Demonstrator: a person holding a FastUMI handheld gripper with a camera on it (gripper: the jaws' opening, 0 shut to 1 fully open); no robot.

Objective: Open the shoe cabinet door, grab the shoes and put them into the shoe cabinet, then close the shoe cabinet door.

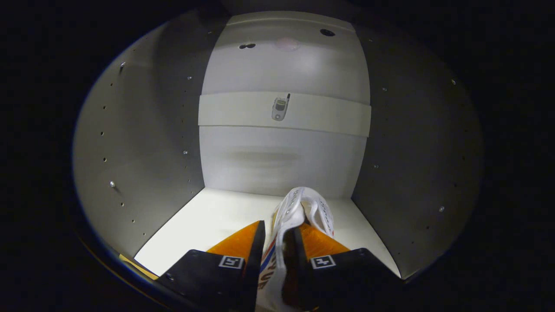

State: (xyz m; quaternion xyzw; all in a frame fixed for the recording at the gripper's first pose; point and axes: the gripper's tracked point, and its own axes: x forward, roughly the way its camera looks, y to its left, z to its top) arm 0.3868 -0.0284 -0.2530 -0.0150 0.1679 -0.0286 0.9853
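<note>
A: Gripper (279, 236): fingers clamped on the shoe (299, 212), its wall pinched between them, toe pointing at the cabinet back panel (277, 160).
B: Shoe cabinet floor (217, 221): just below the shoe.
A: Risk: thin grip; the shoe may twist free, or tip over on release.

Hand-held gripper (279, 236) level; fingers nearly together, apparently clamped on something between them

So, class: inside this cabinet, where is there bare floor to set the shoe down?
Bare white cabinet floor lies left of the white shoe, up to the left wall; a narrower strip lies right. The gripper is shut on the shoe.
</note>
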